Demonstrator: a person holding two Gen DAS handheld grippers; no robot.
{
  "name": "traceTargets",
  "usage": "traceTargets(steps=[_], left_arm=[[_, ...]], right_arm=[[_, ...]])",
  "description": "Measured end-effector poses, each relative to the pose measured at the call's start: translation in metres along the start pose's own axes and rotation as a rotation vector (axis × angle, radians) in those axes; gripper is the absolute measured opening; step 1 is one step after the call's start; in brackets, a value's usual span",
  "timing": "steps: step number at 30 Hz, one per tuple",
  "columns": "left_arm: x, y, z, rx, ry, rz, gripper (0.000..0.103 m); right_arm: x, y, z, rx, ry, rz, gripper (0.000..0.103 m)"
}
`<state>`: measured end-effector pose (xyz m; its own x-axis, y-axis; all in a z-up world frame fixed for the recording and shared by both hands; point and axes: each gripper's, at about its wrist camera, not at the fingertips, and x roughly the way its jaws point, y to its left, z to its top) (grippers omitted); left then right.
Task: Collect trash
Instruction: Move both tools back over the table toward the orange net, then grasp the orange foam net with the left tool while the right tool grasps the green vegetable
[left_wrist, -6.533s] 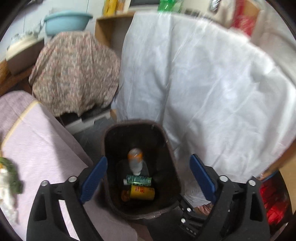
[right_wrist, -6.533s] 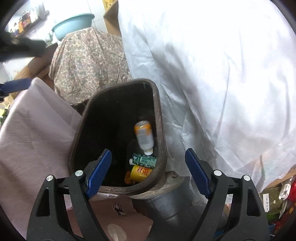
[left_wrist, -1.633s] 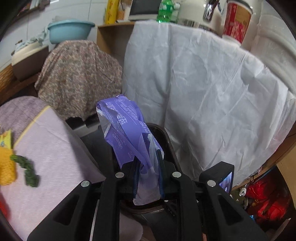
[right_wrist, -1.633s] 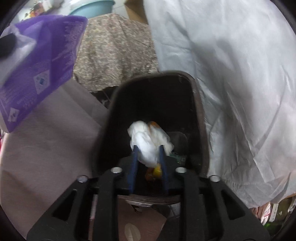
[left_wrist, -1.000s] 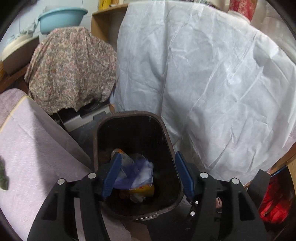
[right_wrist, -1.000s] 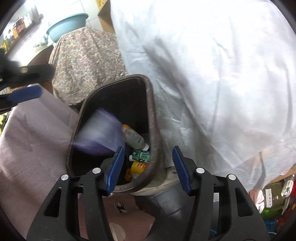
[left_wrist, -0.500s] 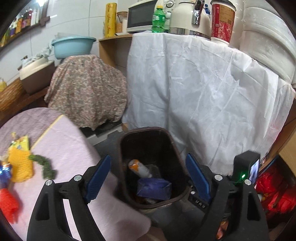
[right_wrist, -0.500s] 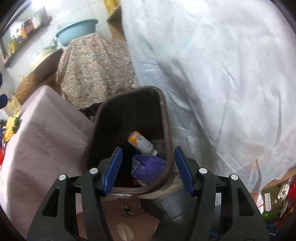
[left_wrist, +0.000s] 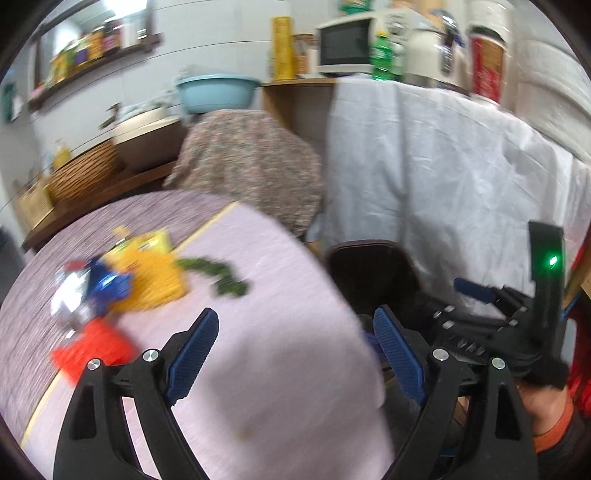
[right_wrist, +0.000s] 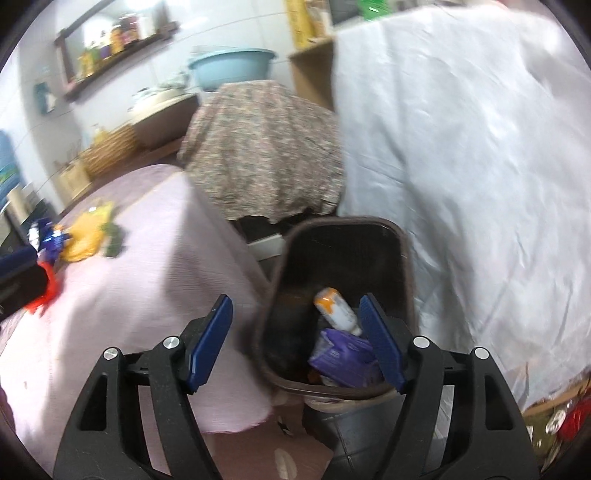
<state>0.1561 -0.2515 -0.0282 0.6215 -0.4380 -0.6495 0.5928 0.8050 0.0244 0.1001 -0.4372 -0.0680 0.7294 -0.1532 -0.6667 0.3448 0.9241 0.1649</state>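
— What's under your right jaws?

— My right gripper (right_wrist: 295, 341) hangs above the dark, smooth-walled plastic bin (right_wrist: 400, 254), jaws spread wide with nothing between them. Inside the bin lie a crumpled glossy purple bag (right_wrist: 341, 356) and a white bottle with an orange band (right_wrist: 334, 308), both just ahead of my right-hand pad.

— And the left?

— My left gripper (left_wrist: 295, 349) points over the counter (left_wrist: 280, 332), draped in soft ribbed pink cloth, jaws equally wide and holding nothing. Ahead and left of them sit blurred scraps: a yellow mesh bag (left_wrist: 155, 278), a red mesh piece (left_wrist: 90, 345), a blue wrapper (left_wrist: 109, 284) and a green sprig (left_wrist: 218, 275). The bin rim lies ahead-right.
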Motion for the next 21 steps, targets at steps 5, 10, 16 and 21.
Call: traceTargets(steps=[5, 10, 16, 21], left_arm=[[-0.022, 0.056, -0.026, -0.137, -0.018, 0.125, 0.085], [-0.034, 0.107, -0.042, -0.2, -0.015, 0.275, 0.085], [-0.026, 0.138, -0.044, -0.165, 0.023, 0.33, 0.085], [-0.005, 0.149, -0.046, -0.11, 0.064, 0.327, 0.084]], right_arm=[[-0.01, 0.04, 0.007, -0.08, -0.011, 0.092, 0.079], [-0.02, 0.078, 0.011, -0.156, -0.02, 0.184, 0.079], [-0.021, 0.113, 0.016, -0.235, -0.015, 0.248, 0.079], [-0.012, 0.13, 0.019, -0.29, 0.01, 0.266, 0.079]])
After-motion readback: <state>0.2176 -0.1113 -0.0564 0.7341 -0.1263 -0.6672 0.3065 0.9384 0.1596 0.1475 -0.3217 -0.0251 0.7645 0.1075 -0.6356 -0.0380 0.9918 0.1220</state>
